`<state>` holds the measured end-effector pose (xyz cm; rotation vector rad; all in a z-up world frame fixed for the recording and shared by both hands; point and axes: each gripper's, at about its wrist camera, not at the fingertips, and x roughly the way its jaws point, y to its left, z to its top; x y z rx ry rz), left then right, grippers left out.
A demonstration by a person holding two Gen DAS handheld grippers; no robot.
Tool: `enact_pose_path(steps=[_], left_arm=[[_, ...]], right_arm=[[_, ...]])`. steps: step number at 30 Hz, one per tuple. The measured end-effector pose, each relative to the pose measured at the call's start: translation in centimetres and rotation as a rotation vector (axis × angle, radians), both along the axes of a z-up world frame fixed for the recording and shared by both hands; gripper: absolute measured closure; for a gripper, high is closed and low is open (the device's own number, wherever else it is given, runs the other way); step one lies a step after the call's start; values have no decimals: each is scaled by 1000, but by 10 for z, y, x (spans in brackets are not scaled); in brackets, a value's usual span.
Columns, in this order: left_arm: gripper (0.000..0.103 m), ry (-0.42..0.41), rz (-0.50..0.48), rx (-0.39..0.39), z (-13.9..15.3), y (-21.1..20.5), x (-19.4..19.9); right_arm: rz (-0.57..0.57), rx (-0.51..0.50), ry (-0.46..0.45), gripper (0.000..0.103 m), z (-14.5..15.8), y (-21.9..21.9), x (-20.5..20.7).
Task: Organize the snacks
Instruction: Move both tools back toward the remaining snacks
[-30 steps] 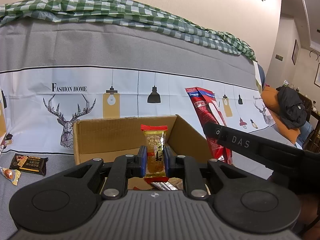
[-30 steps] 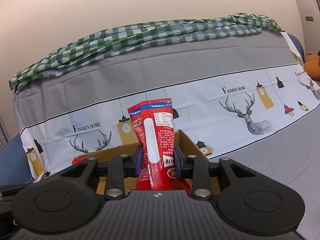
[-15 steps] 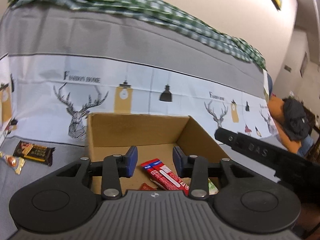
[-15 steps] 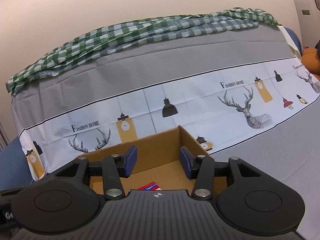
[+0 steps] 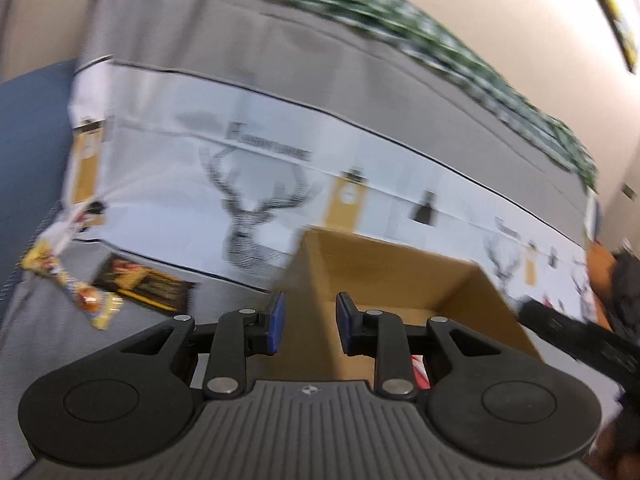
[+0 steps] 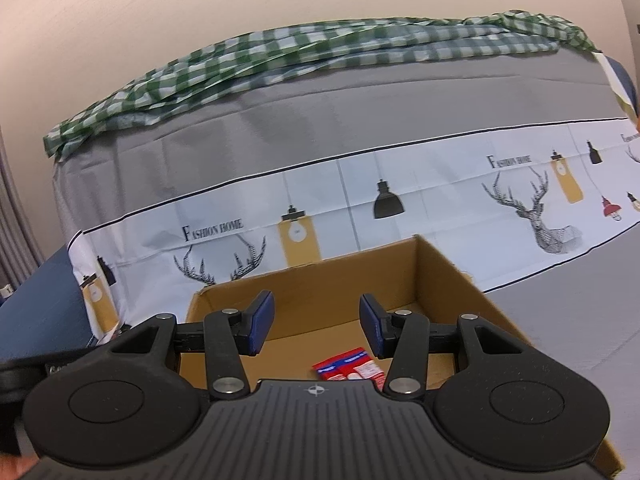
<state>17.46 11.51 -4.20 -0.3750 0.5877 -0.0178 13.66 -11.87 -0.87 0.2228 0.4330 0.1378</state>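
Since a second ago both my tongs have let go: the orange packet left my left gripper (image 5: 308,322) and the red packet (image 6: 349,368) left my right gripper (image 6: 316,324), and the left one has swung off to the left, so its view is smeared with motion. Both pairs of jaws now stand spread with nothing between them. The red packet lies flat on the floor of the cardboard box (image 6: 448,272), near the front, because I dropped it from just above; the orange one I cannot find in either view (the tongs' own body hides much of the box floor). My right gripper hangs over the box opening, while my left points past the box's left corner toward the snacks not yet sorted: a dark chocolate bar (image 5: 146,282) and a yellow-wrapped candy (image 5: 86,298), lying just beside each other on the grey cloth (image 5: 48,320). I judge those come next.
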Motion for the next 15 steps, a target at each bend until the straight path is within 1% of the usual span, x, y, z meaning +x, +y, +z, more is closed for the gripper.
enact_pose_path(steps=[2,5,6,7,8,10,12,15], left_arm=[[73,28,72,-25,-5,25,7],[71,98,213,-106,-24,70,17],[63,121,255,-128,-31,84,20],[53,139,296,-136,-38,97,23],[48,159,337,-137,-45,108,25],[36,192,389,-154,-56,126,30],[29,220,425,-171,-68,139,35],[28,260,474,-200,-83,153,39]], right_arm=[[12,1,8,54,-1,5,2],[28,7,19,54,-2,12,5],[34,8,23,54,-2,15,7],[40,11,28,54,-3,18,8],[48,14,32,54,-3,21,9],[67,13,31,54,-4,27,10],[82,10,33,54,-5,32,11],[100,18,47,54,-6,39,12]])
